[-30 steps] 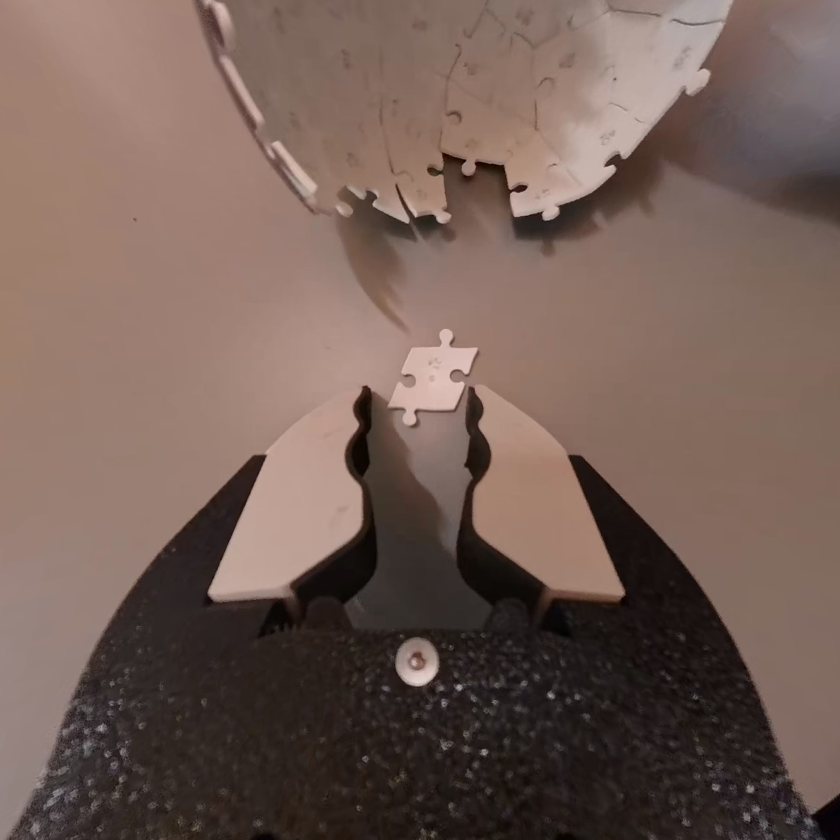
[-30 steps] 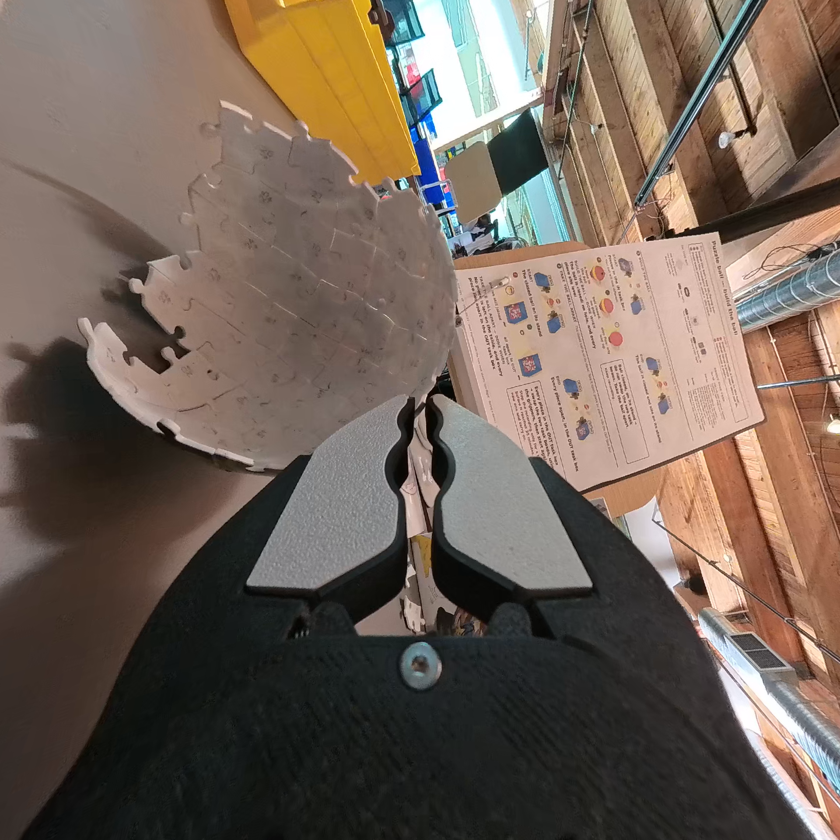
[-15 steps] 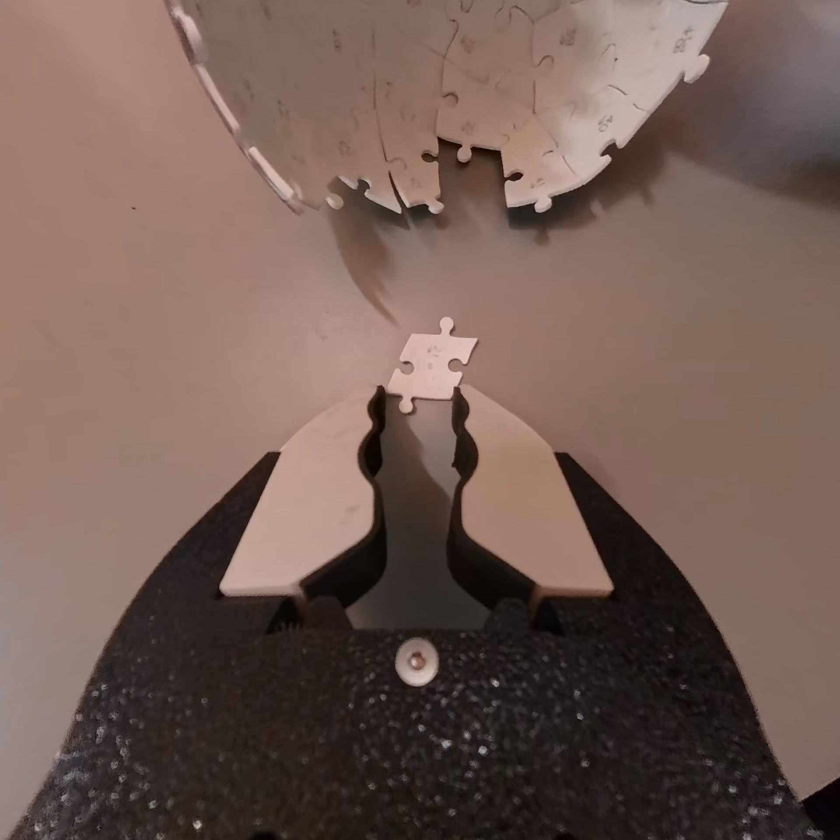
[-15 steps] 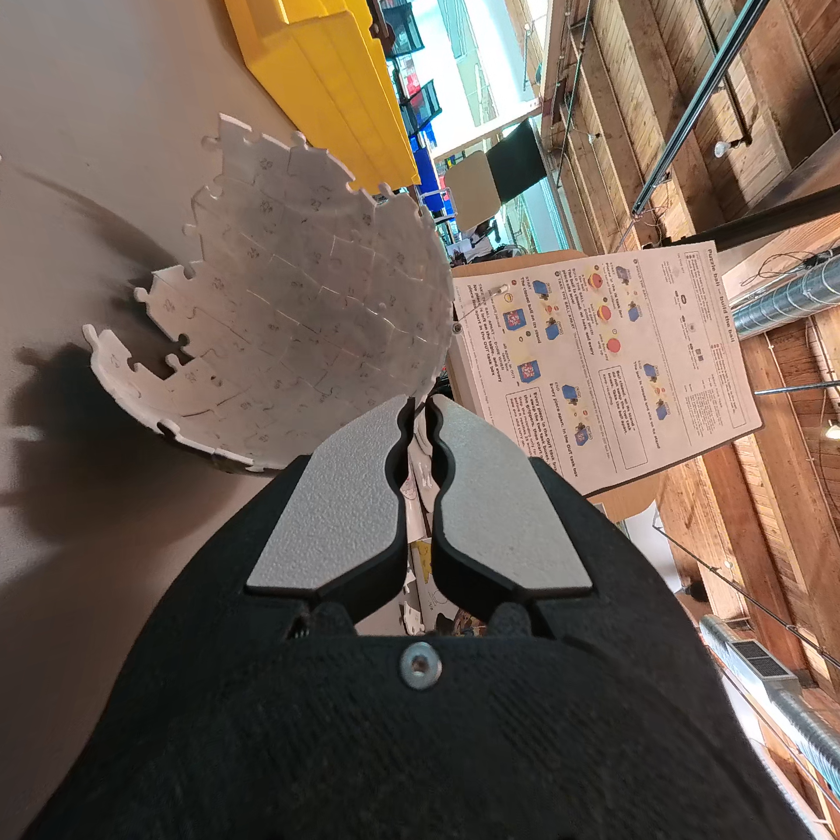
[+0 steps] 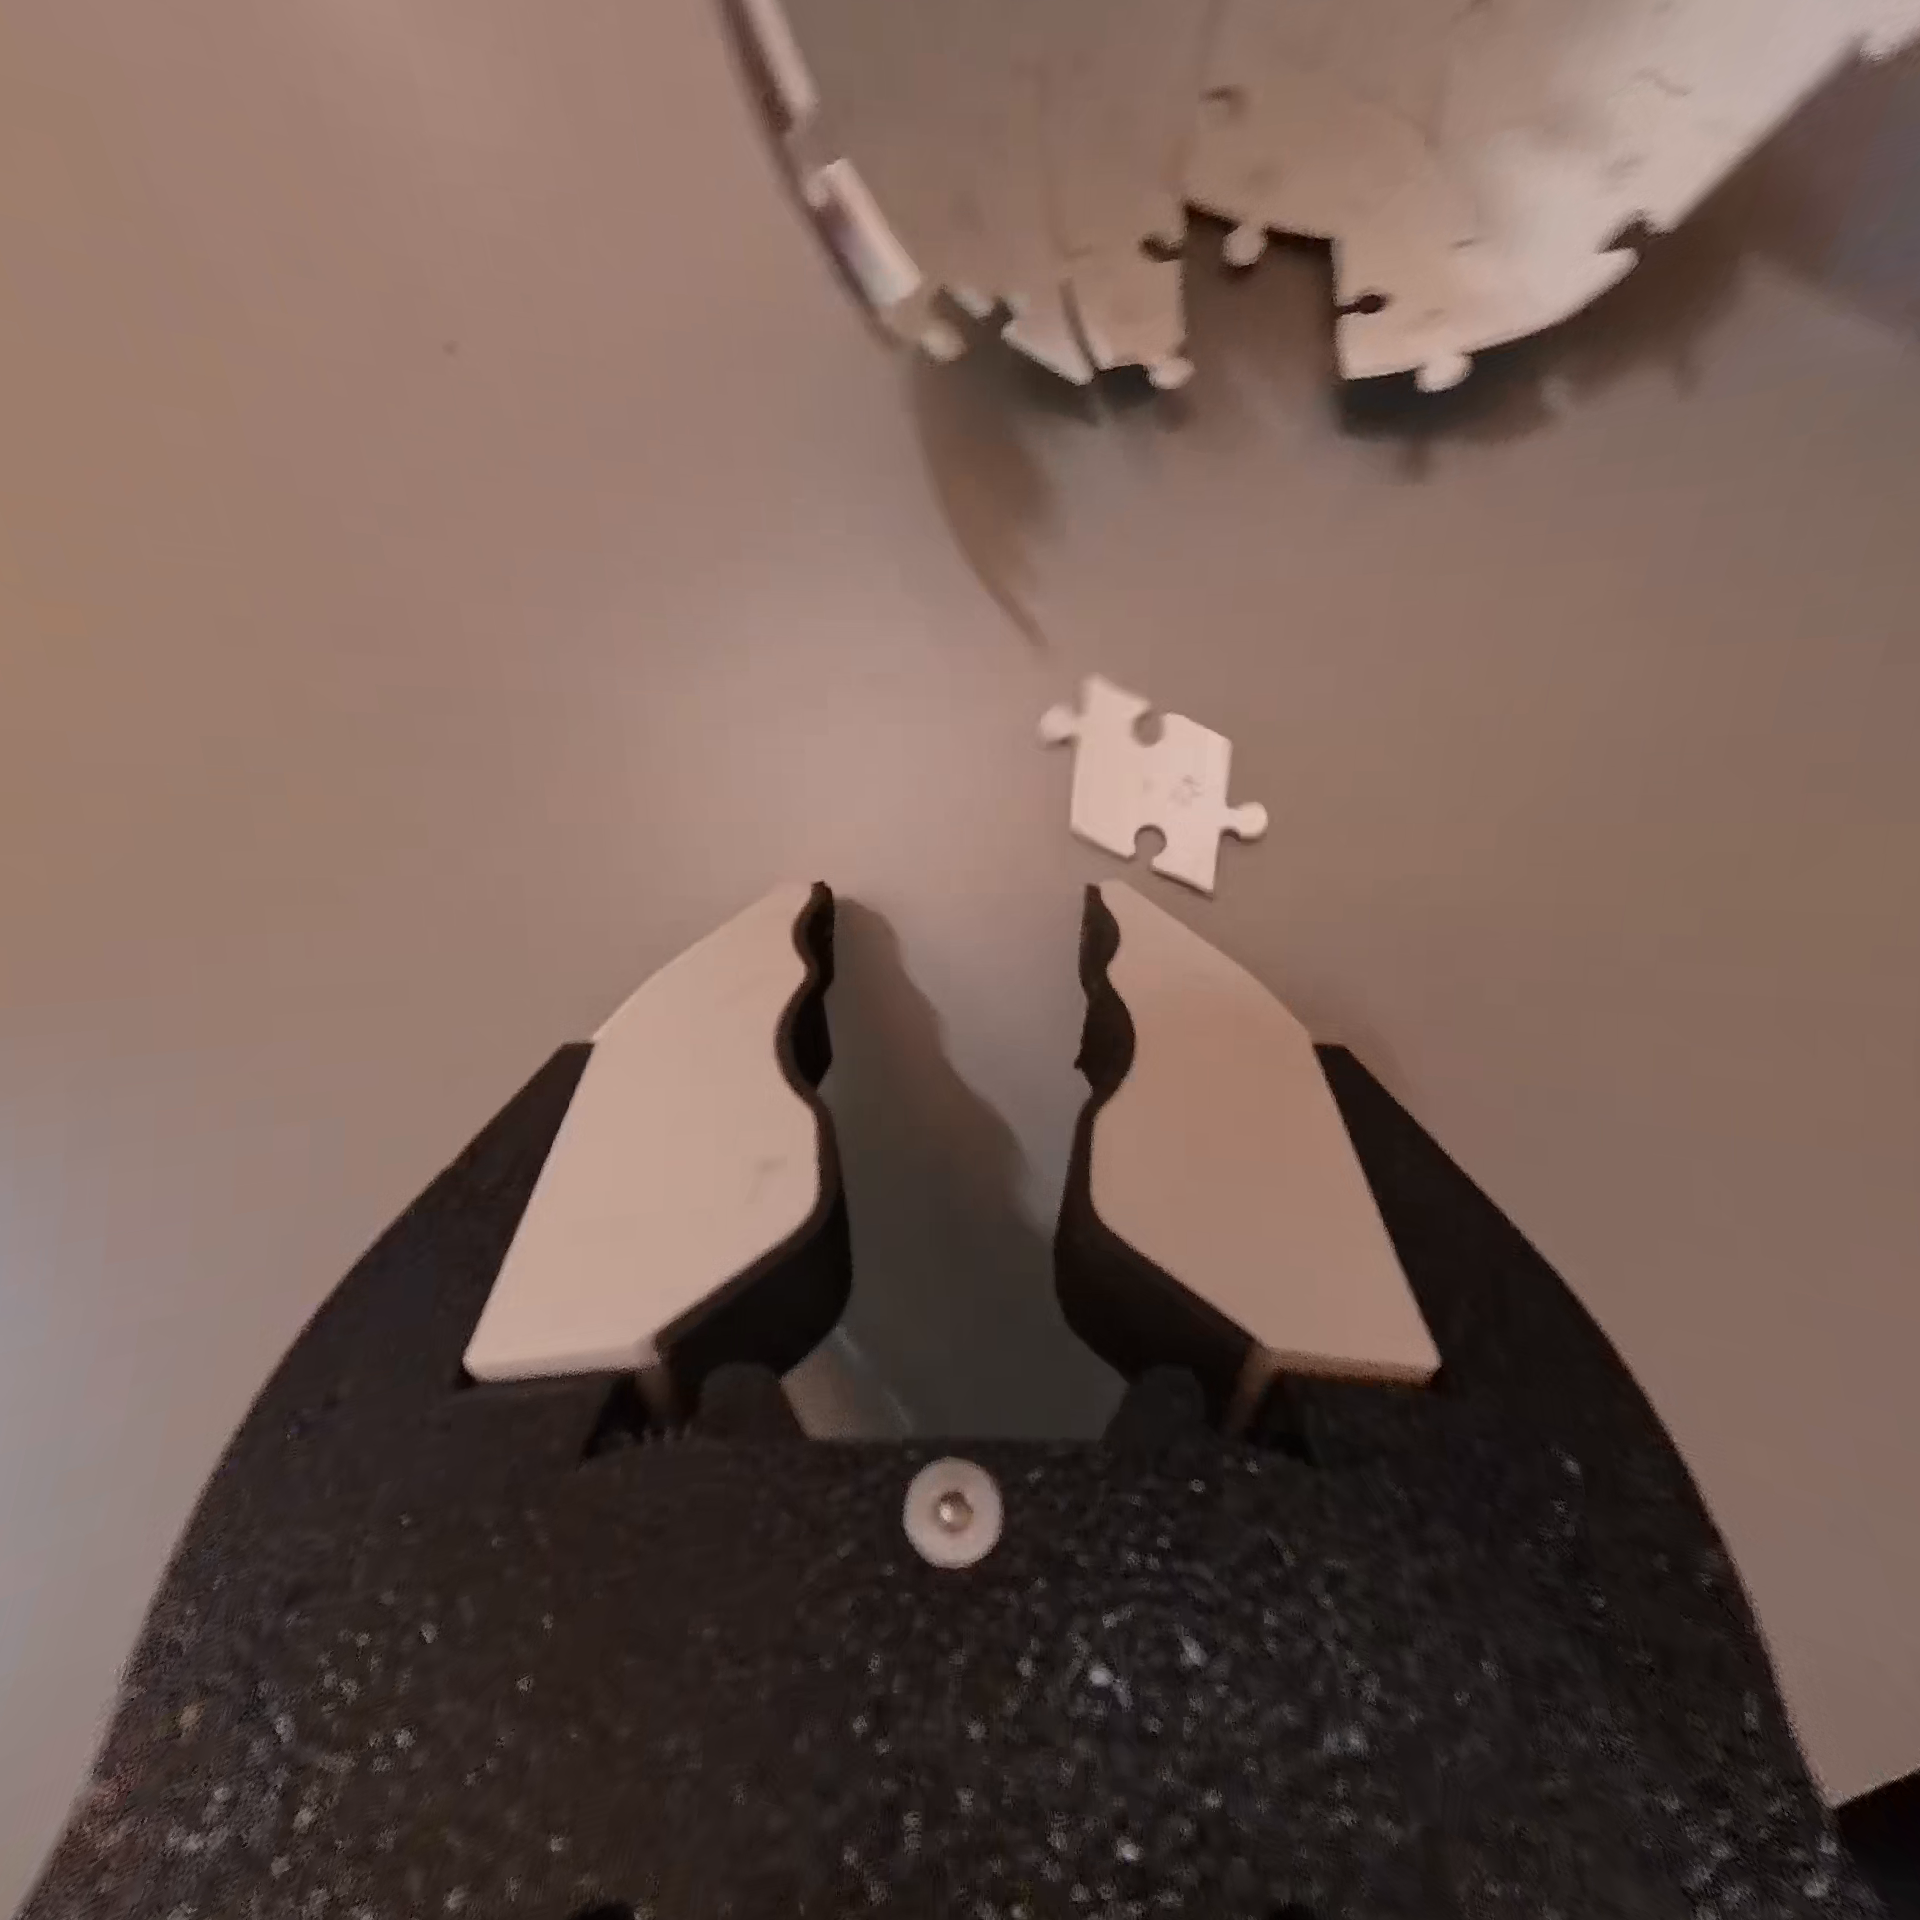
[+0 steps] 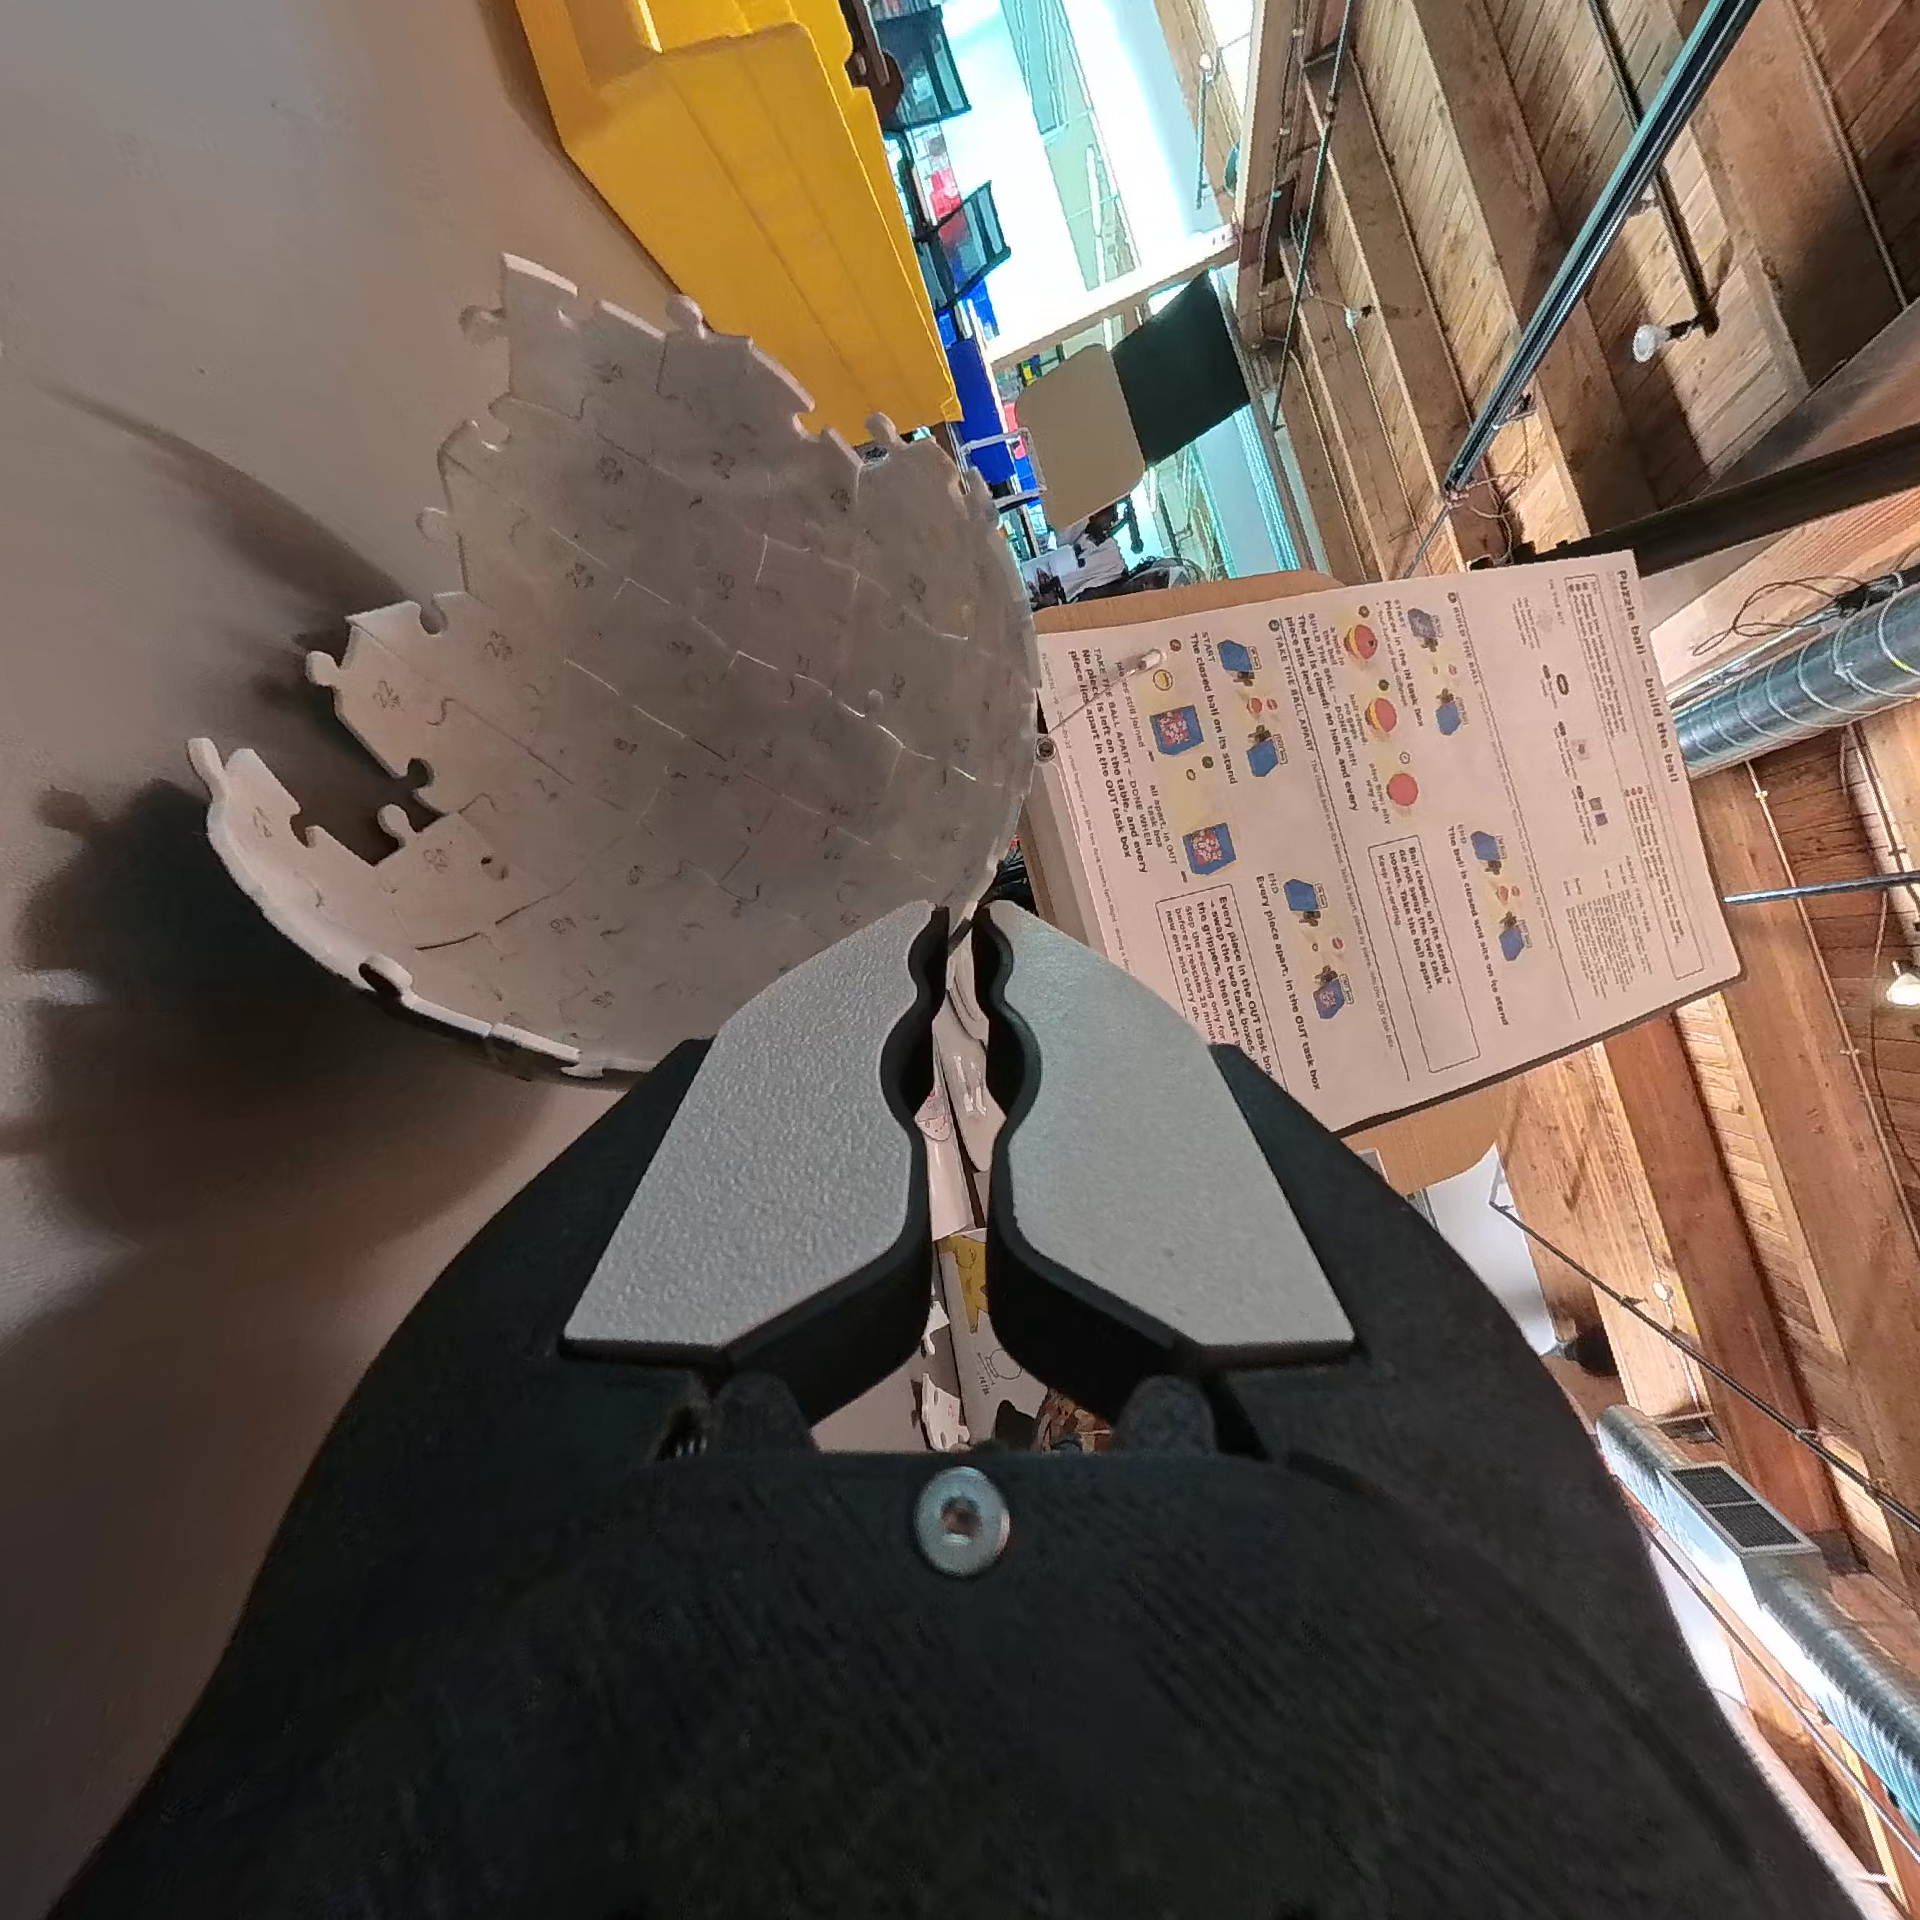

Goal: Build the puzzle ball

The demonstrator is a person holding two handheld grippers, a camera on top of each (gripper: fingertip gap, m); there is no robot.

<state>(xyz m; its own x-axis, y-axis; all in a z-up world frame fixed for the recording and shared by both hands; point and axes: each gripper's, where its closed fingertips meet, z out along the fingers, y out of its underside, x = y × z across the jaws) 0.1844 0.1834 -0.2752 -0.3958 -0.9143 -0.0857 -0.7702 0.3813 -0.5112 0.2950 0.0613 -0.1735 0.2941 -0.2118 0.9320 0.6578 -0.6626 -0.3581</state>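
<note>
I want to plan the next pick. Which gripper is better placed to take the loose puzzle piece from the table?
Left. The left gripper is open and the loose puzzle piece lies just past its tips. The right gripper is shut on the half-built ball's rim.

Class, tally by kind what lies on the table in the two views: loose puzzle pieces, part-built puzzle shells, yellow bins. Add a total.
Loose piece: 1
Puzzle shell: 1
Yellow bin: 1
Total: 3
</note>
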